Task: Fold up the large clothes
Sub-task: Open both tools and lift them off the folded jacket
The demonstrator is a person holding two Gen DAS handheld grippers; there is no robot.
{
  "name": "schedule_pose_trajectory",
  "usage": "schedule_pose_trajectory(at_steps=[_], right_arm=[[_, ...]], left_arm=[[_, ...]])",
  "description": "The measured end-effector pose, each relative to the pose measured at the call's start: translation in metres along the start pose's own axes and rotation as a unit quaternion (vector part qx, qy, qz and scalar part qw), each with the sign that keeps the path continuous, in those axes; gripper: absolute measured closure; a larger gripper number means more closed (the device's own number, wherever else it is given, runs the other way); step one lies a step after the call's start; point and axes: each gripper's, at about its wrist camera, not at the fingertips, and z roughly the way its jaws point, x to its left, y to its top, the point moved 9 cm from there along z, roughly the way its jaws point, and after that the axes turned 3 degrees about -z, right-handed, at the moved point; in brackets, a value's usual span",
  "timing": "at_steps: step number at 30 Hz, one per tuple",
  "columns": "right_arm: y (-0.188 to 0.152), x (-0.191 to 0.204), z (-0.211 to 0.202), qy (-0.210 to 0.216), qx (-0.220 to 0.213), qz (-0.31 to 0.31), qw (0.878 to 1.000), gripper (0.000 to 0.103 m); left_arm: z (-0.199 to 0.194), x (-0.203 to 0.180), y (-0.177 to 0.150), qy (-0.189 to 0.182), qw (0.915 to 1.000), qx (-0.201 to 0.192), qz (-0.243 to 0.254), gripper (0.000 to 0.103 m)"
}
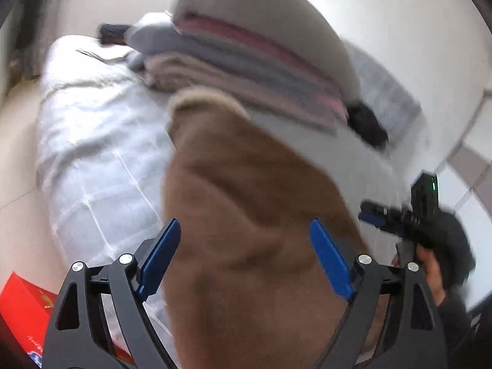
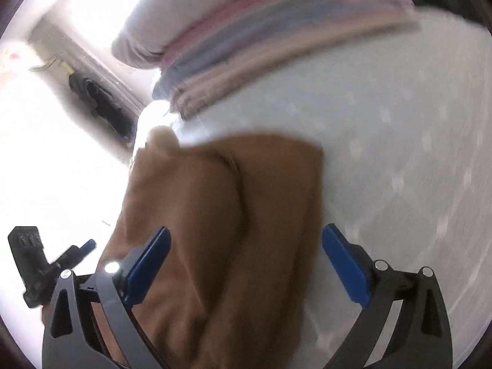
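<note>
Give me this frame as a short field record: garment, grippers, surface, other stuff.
garment: brown fleece garment, partly folded, lying on the bed
left gripper: open, fingers either side of the garment
right gripper: open, over the same garment
surface: white bed cover
stack: folded clothes pile, pink, grey and beige layers, behind the garment
other: red box beside the bed

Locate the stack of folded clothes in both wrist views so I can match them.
Left wrist: the stack of folded clothes sits upper centre, beyond the brown garment.
Right wrist: the stack runs across the top, again beyond the brown garment.
Shared landmark: the brown garment, lying between each open tool's fingers.
</note>
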Motion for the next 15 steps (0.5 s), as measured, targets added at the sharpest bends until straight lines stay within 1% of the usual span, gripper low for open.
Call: schedule_pose_trajectory(at_steps=[1, 2, 3, 4, 5, 6, 7, 8, 10, 11, 12, 13, 14, 15], right_arm=[[0.009, 0.005, 0.007, -0.019, 0.003, -0.024, 1.000, 0.008], [0.017, 0.010, 0.021, -0.052, 0.014, -0.061, 0.997, 0.008], [0.019, 0.004, 0.041, -0.103, 0.043, -0.091, 0.990, 0.008], [0.014, -0.004, 0.056, -0.120, 0.071, -0.101, 0.985, 0.008], [0.002, -0.019, 0.077, -0.101, 0.109, -0.073, 0.986, 0.007], [-0.010, -0.040, 0.086, -0.061, 0.133, -0.010, 0.989, 0.007], [-0.015, -0.052, 0.089, -0.024, 0.137, 0.039, 0.990, 0.006], [-0.013, -0.049, 0.088, -0.014, 0.129, 0.045, 0.990, 0.007], [-0.016, -0.043, 0.079, -0.022, 0.126, 0.038, 0.991, 0.007], [-0.019, -0.042, 0.070, -0.024, 0.124, 0.040, 0.991, 0.007], [-0.021, -0.039, 0.060, -0.034, 0.117, 0.039, 0.992, 0.007], [-0.019, -0.037, 0.045, -0.056, 0.099, 0.024, 0.993, 0.007], [-0.016, -0.022, 0.022, -0.054, 0.074, 0.002, 0.996, 0.007], [-0.017, 0.002, -0.004, -0.034, 0.046, -0.025, 0.998, 0.007]], left_arm=[[0.000, 0.009, 0.009, -0.006, 0.9996, -0.007, -0.027, 0.021], [0.003, 0.016, 0.013, -0.012, 0.9987, -0.007, -0.048, 0.021], [0.006, 0.020, 0.013, -0.014, 0.9980, -0.003, -0.061, 0.021], [0.012, 0.023, 0.009, -0.014, 0.9975, 0.007, -0.069, 0.021], [0.018, 0.023, 0.001, -0.012, 0.9974, 0.022, -0.068, 0.021], [0.022, 0.020, -0.006, -0.011, 0.9974, 0.033, -0.063, 0.021], [0.028, 0.016, -0.013, -0.010, 0.9975, 0.044, -0.053, 0.021], [0.032, 0.011, -0.019, -0.007, 0.9977, 0.053, -0.041, 0.021], [0.034, 0.003, -0.028, 0.020, 0.9983, 0.055, 0.001, 0.021], [0.034, 0.002, -0.029, 0.021, 0.9983, 0.055, 0.007, 0.021], [0.032, 0.002, -0.029, 0.018, 0.9985, 0.052, 0.004, 0.021], [0.031, 0.003, -0.029, 0.015, 0.9986, 0.051, -0.004, 0.021], [0.030, 0.005, -0.030, 0.015, 0.9986, 0.050, -0.010, 0.021], [0.028, 0.006, -0.030, 0.016, 0.9986, 0.047, -0.015, 0.021]])
